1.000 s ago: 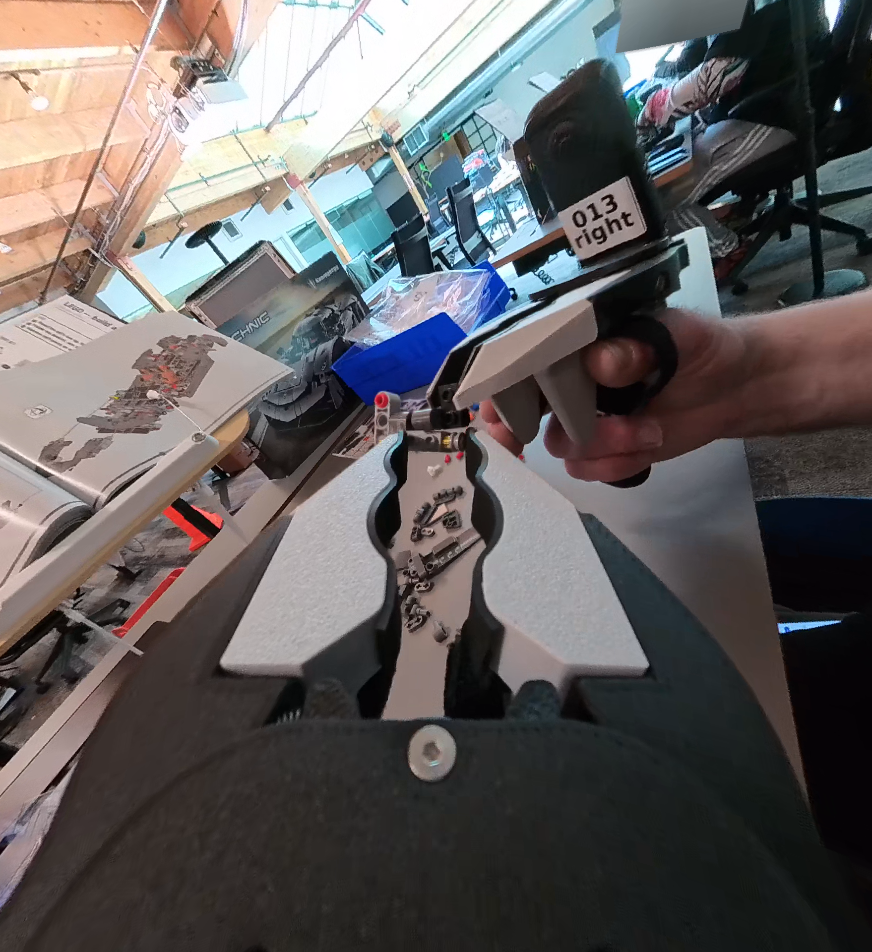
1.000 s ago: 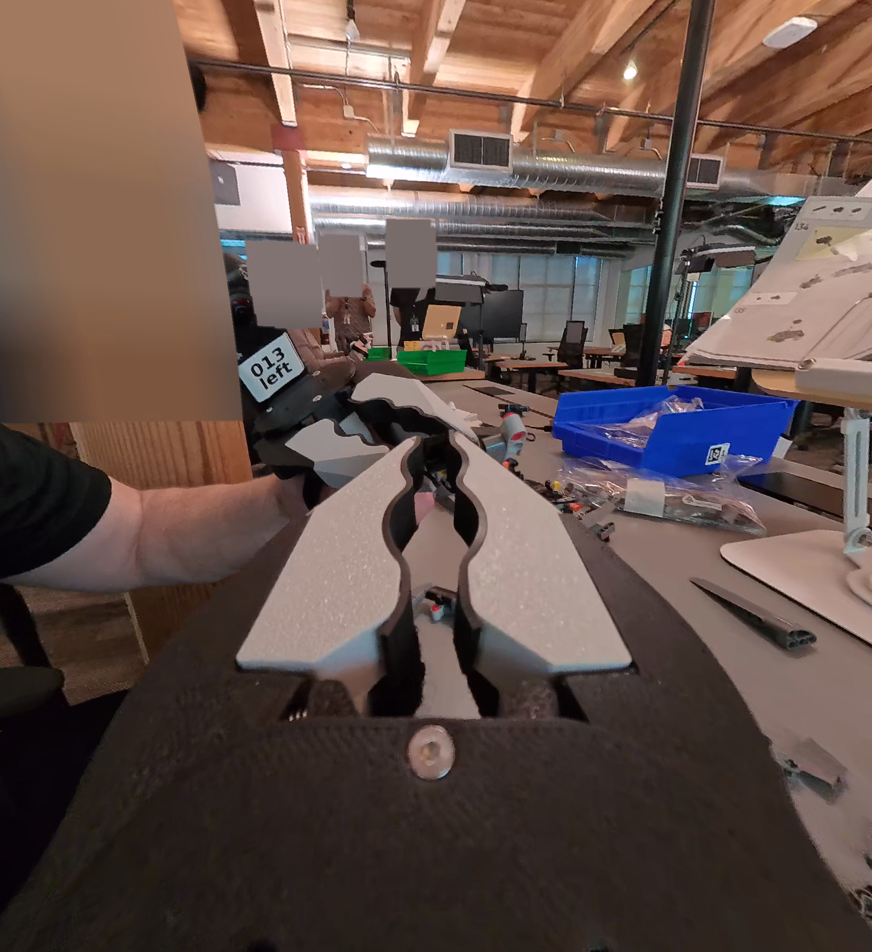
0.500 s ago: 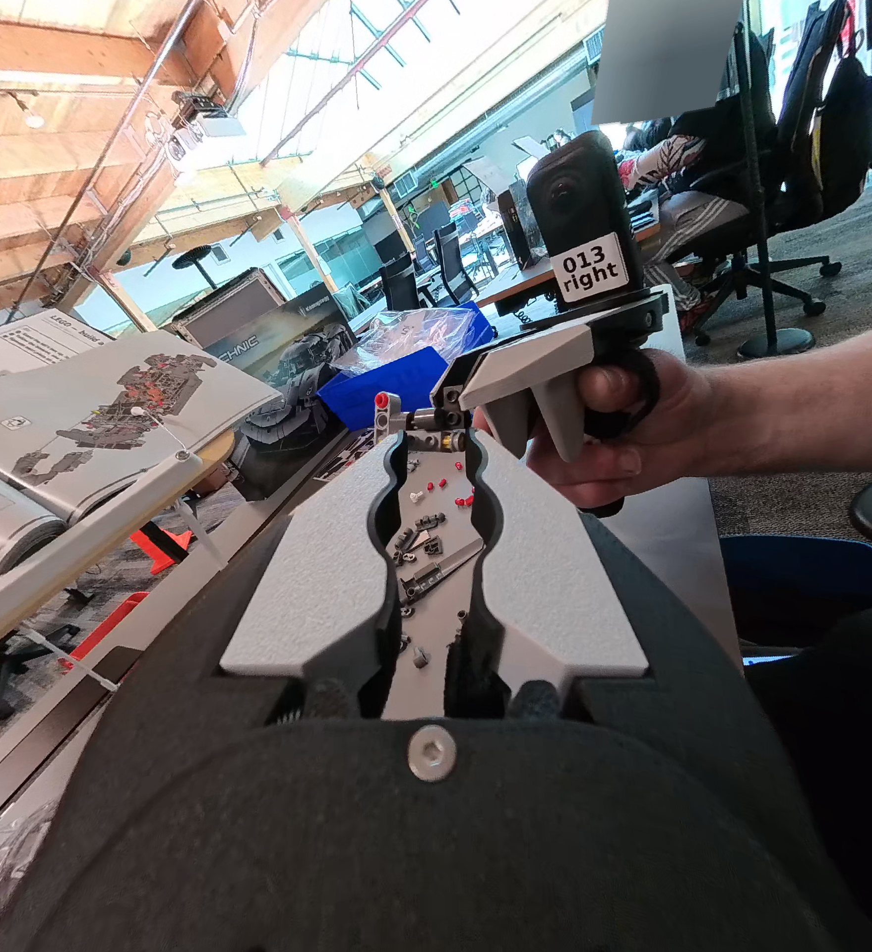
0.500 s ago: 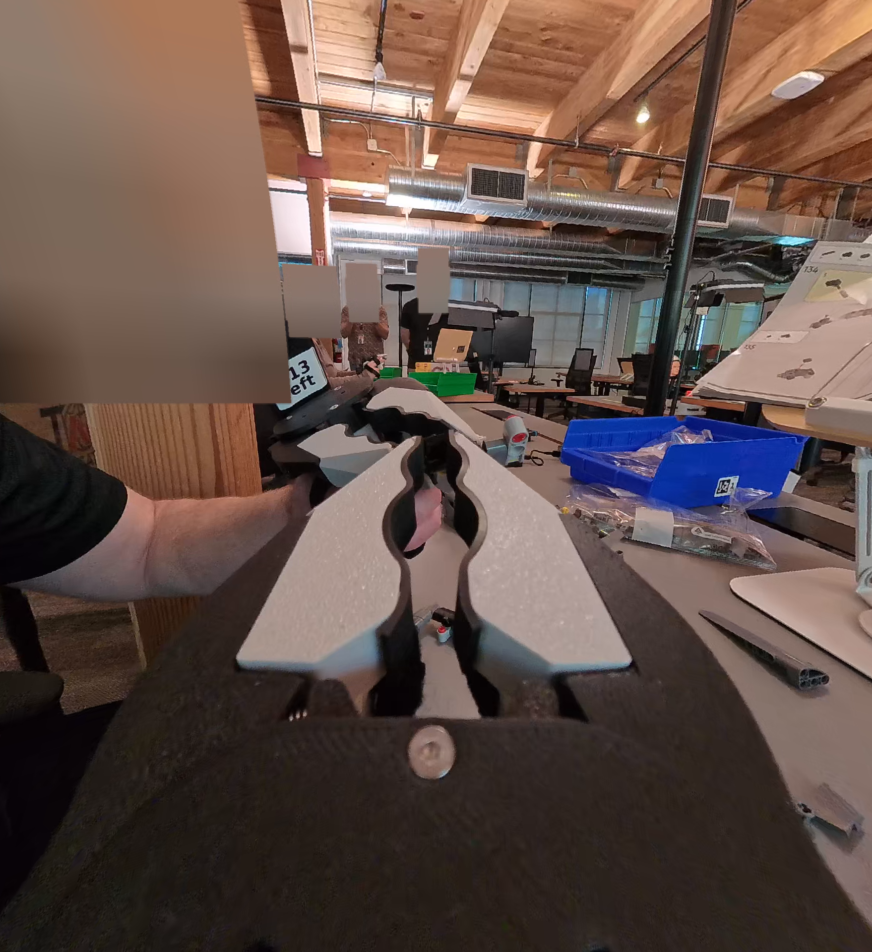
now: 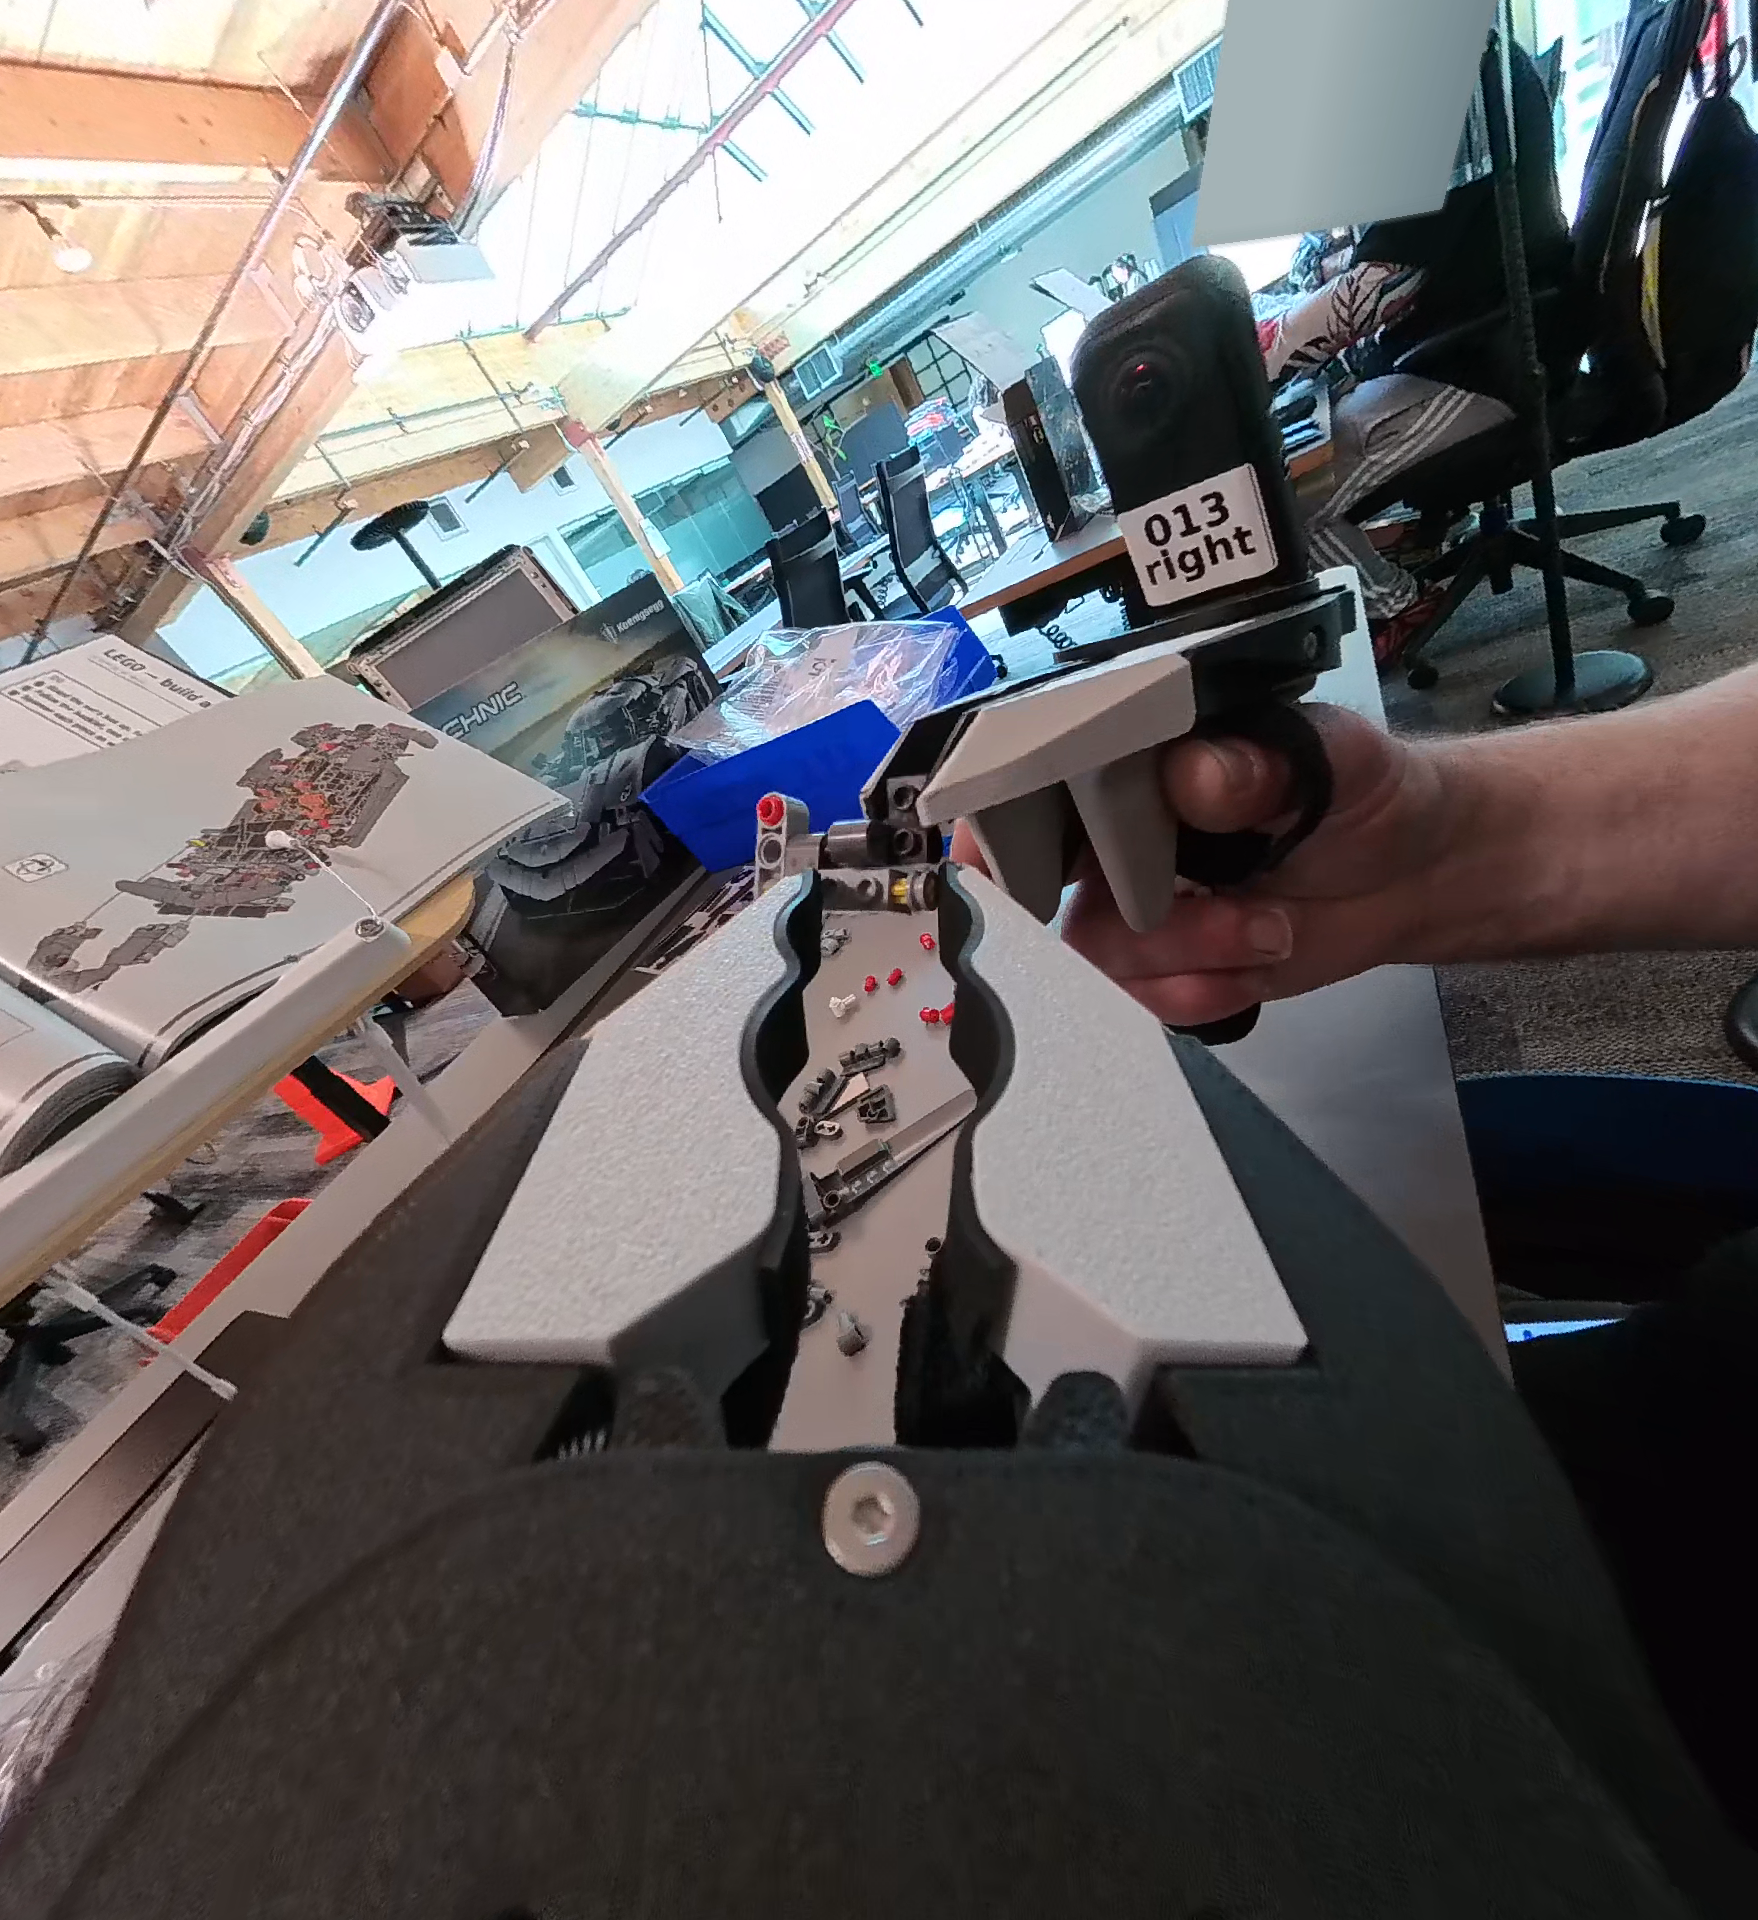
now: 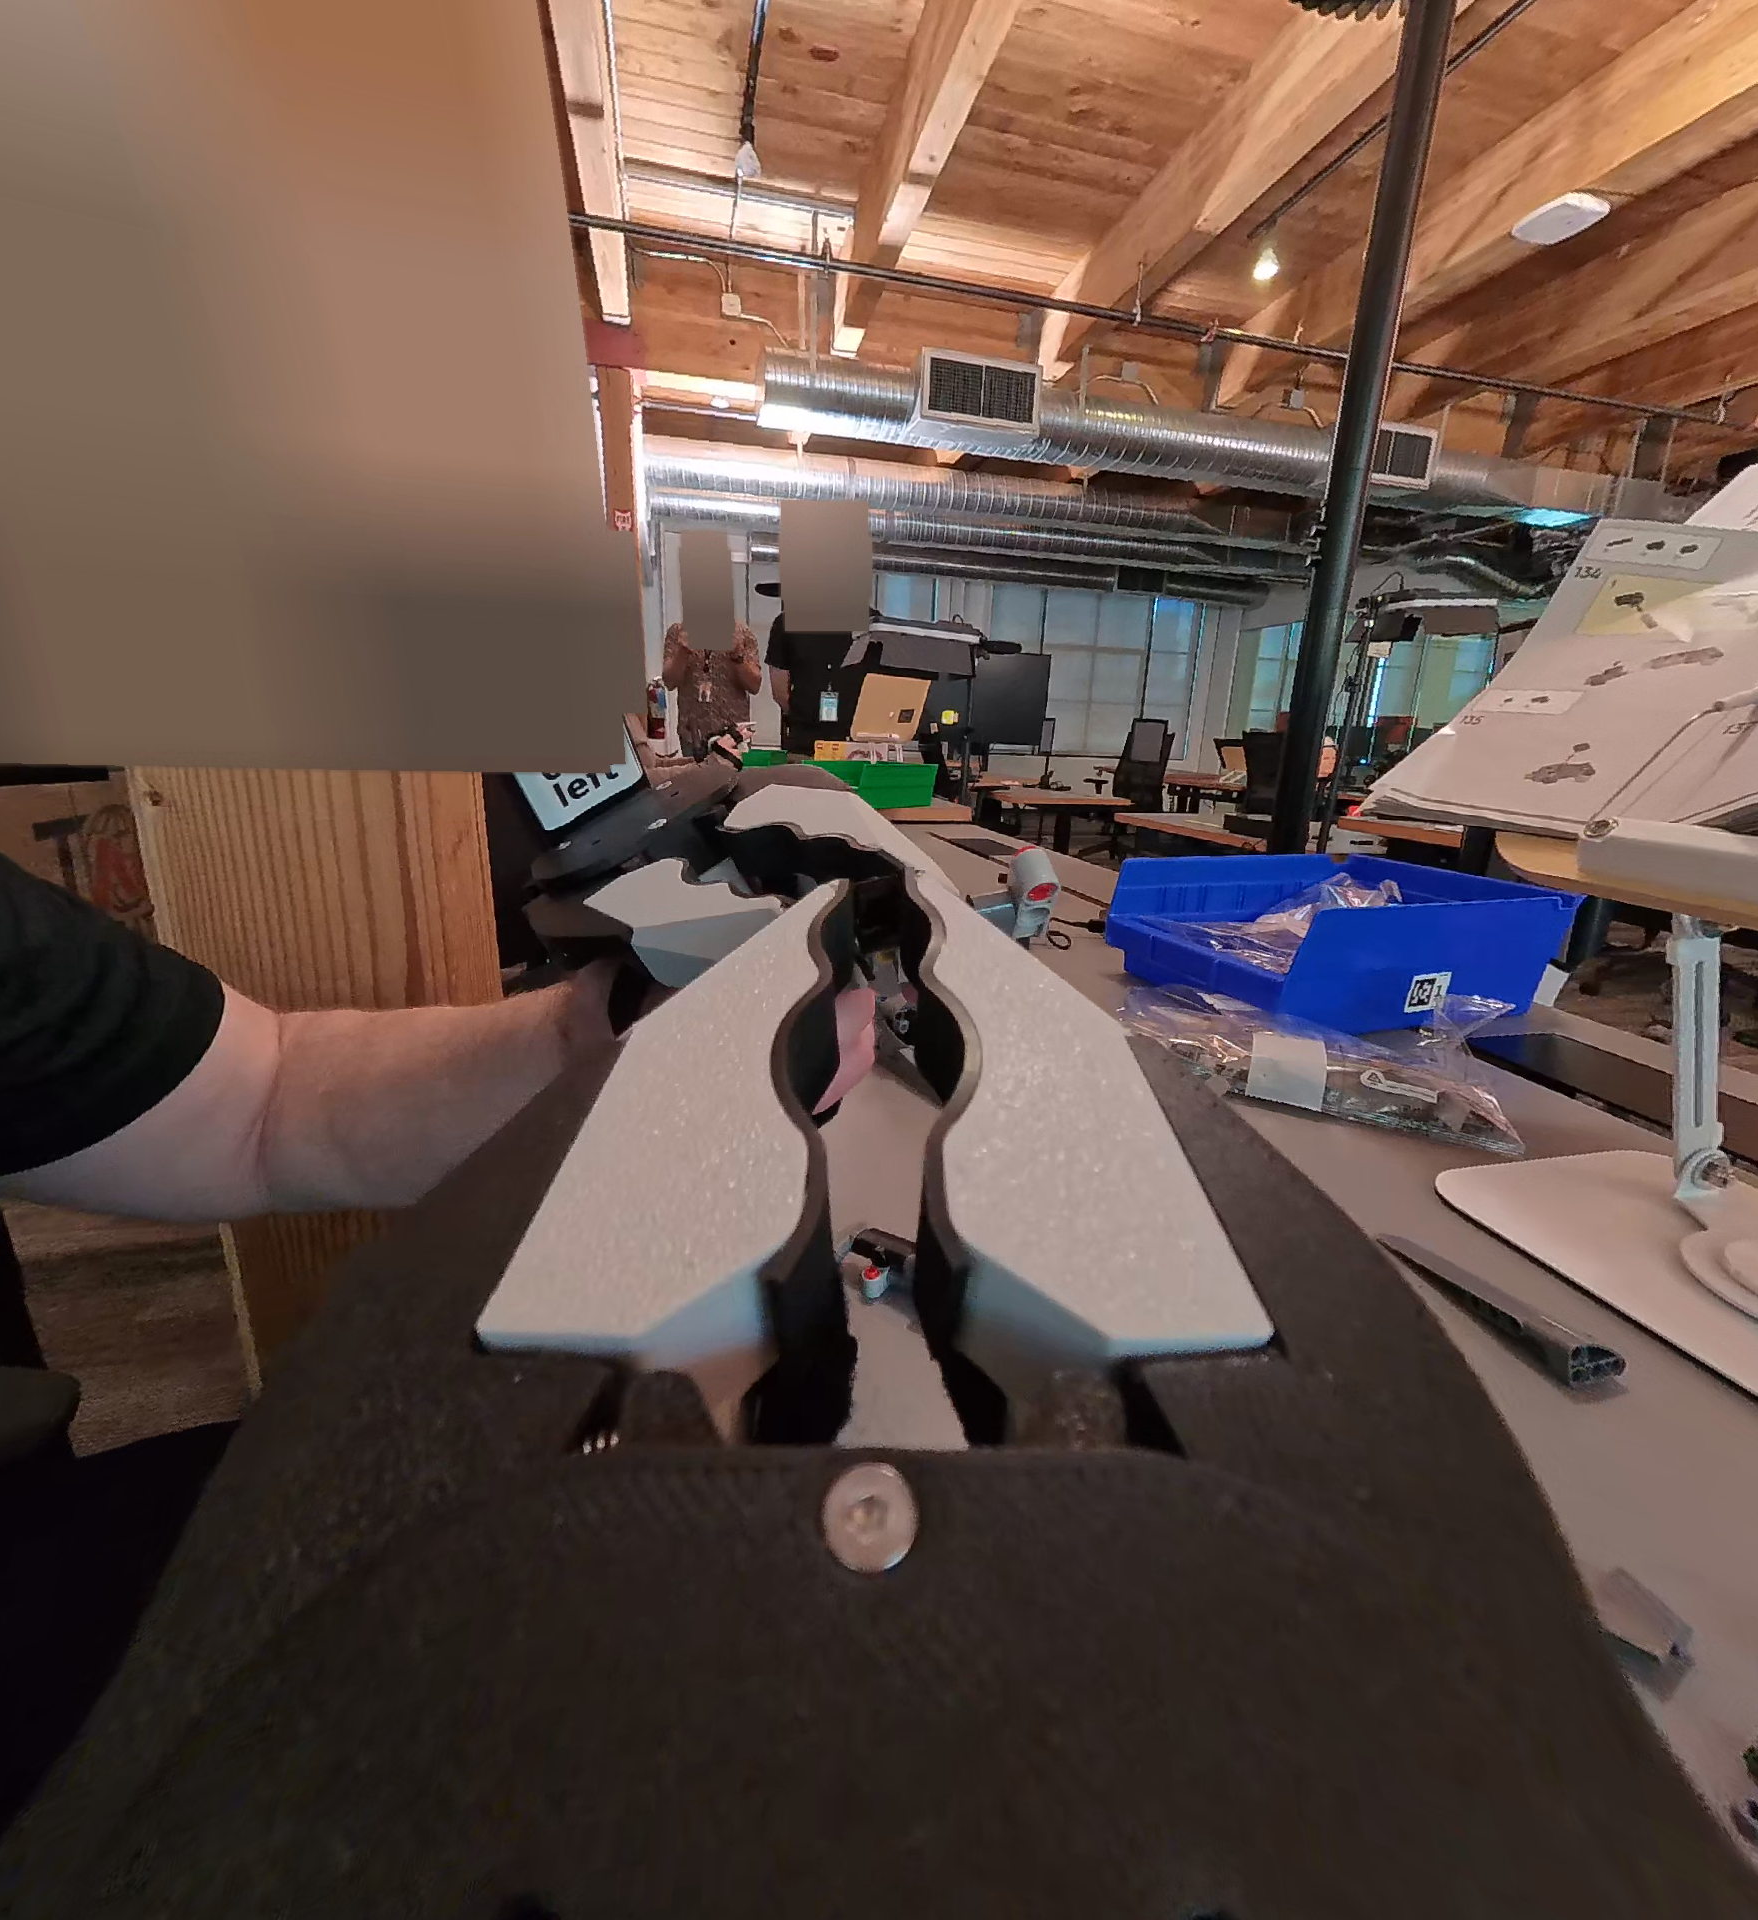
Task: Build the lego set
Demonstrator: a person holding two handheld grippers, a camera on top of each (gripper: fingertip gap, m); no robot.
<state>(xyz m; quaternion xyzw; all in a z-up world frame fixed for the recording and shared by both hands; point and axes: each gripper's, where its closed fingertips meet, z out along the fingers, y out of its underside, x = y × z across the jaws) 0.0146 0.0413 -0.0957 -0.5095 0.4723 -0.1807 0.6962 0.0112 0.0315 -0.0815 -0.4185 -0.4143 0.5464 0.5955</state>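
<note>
Two grippers meet on one small grey brick assembly (image 5: 859, 857) that I hold clear above the grey table (image 5: 1301, 1122). My left gripper (image 5: 873, 891) has its fingertips clamped on the assembly's lower grey bar, whose yellow bit sits against the right-hand tip. My right gripper (image 5: 896, 805), gripped by a hand (image 5: 1259, 873), comes in from the right; its narrow tips pinch the dark upper block. At the assembly's far left end stands a light grey beam topped by a red pin (image 5: 771, 808). In the right wrist view, that gripper's own tips (image 6: 880, 914) stand close together around a dark piece, though I cannot tell the contact there. Below, loose on the table: several small red pins (image 5: 896, 977) and dark grey parts (image 5: 844, 1101). Farther out: a blue bin (image 6: 1332, 935) with clear bags (image 6: 1342, 1070) beside it, and an open instruction book (image 5: 179, 831) on a stand.
</note>
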